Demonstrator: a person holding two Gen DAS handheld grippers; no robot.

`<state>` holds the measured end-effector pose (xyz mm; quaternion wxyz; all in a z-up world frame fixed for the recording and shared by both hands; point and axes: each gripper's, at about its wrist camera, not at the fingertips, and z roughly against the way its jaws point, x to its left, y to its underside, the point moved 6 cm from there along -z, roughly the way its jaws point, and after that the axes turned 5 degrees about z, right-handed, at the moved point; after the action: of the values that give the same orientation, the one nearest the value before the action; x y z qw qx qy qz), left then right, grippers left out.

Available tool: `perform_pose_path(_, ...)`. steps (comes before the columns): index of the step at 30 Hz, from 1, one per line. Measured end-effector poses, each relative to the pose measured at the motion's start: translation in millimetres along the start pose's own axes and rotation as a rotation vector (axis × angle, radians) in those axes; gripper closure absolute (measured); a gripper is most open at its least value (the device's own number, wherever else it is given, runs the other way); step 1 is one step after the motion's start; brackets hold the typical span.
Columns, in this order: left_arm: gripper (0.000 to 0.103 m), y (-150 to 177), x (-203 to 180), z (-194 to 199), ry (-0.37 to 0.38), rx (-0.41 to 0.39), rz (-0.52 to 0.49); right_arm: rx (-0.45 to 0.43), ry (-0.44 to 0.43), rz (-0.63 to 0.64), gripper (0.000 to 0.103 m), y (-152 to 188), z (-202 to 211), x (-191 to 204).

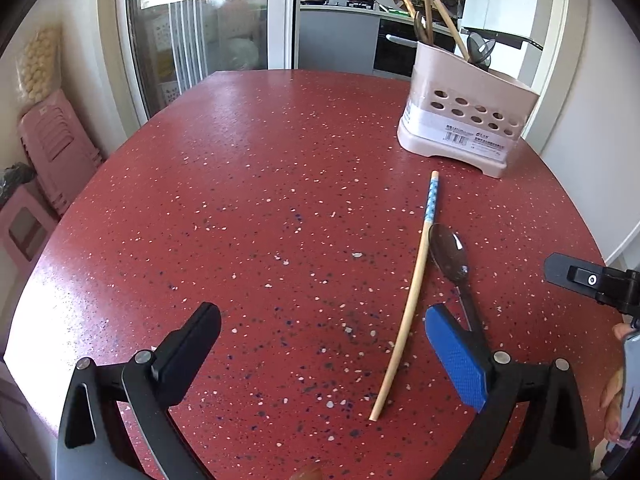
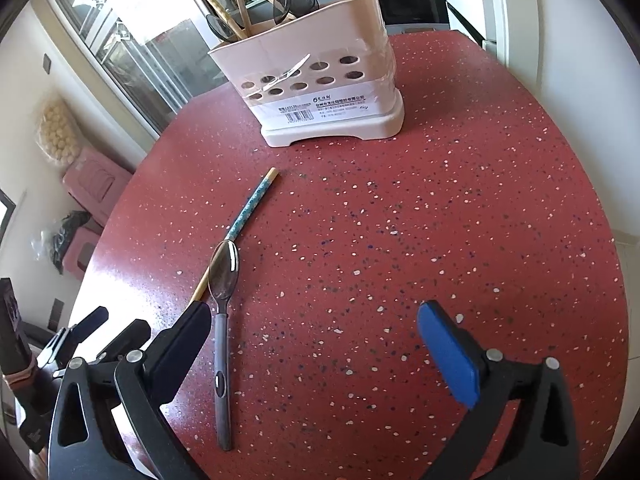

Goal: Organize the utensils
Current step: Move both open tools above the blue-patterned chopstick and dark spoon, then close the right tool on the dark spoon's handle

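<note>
**Two loose utensils on the counter, both grippers released**

*Left wrist view.* The left gripper hangs over the red speckled counter with its fingers spread wide and nothing between them. A chopstick, slender pale wood with a blue patterned band at its far end, lies just inside the blue-padded finger. Beside it rests a spoon with a dark, glossy translucent bowl. The utensil holder, a pink plastic caddy with round holes and a paper label, stands farther back and already holds wooden and dark utensils.

*Right wrist view.* The right gripper is likewise released and empty. The spoon lies along its black finger, its smooth grey handle pointing toward the camera; the bowl overlaps the chopstick. The holder stands upright beyond.

*Technique.* The step is probably a pickup. Each thin item is best straddled across its shaft, mid-length, pads closing squarely; the overlapping spoon likely should go first, so the round chopstick does not roll.
</note>
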<state>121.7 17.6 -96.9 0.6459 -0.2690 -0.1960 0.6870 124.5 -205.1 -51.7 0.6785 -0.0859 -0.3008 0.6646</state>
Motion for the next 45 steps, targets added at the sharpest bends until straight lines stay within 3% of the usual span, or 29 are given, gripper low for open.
perform_pose_path(3,0.0,2,2,2,-0.004,-0.001,-0.001,0.029,-0.011,-0.005,0.0,0,-3,2)
perform_pose_path(16,0.0,-2,27,5,-0.072,-0.015,-0.059,0.151,0.092,0.135,0.0,1,-24,33)
perform_pose_path(31,0.0,-6,44,0,-0.067,0.003,-0.055,0.245,0.19,0.187,0.001,-5,-59,77)
perform_pose_path(38,0.0,-15,49,-1,-0.072,-0.006,-0.076,0.272,0.24,0.177,0.026,-10,-73,83)
perform_pose_path(43,0.0,-22,47,-6,-0.087,0.002,-0.103,0.27,0.272,0.22,0.032,-11,-80,91)
perform_pose_path(45,0.0,-23,43,-8,-0.076,0.012,-0.11,0.263,0.268,0.231,0.041,-7,-79,97)
